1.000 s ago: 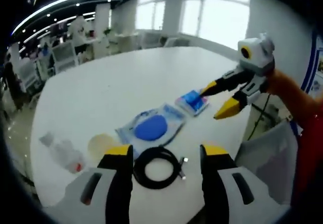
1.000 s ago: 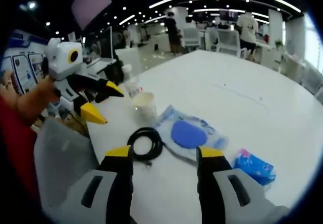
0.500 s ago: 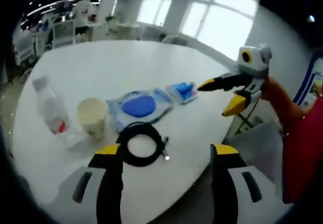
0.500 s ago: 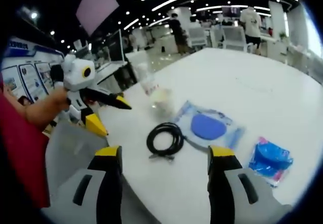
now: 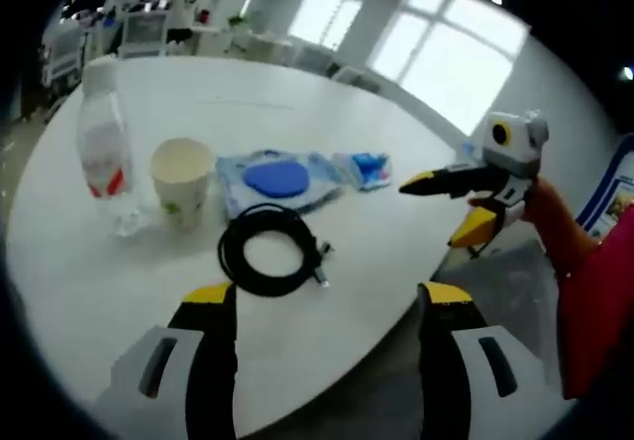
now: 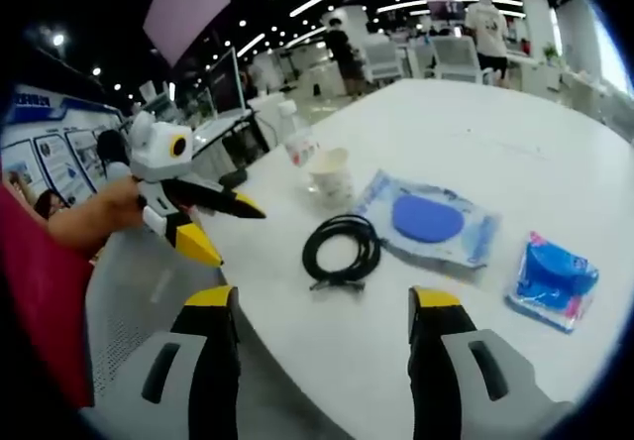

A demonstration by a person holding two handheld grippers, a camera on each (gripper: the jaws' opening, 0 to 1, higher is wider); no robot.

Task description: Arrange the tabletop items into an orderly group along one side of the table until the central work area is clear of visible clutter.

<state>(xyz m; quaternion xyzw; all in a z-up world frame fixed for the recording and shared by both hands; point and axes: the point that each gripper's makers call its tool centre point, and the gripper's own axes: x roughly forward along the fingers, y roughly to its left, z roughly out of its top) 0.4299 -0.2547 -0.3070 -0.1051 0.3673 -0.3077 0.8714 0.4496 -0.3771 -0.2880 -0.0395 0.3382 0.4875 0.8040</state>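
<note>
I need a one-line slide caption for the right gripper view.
Open right gripper facing a white table with a coiled black cable, paper cup, bottle and two blue packets.

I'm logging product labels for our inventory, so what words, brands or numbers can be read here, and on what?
Nothing can be read.
Clear plastic bottle: red label, print too blurred.
Cream paper cup: greenish mark near its base, unreadable.
Small blue packet: print too blurred.
Clear pouch holding a blue oval: no legible text.
Wall posters: lettering too small and blurred.
</note>
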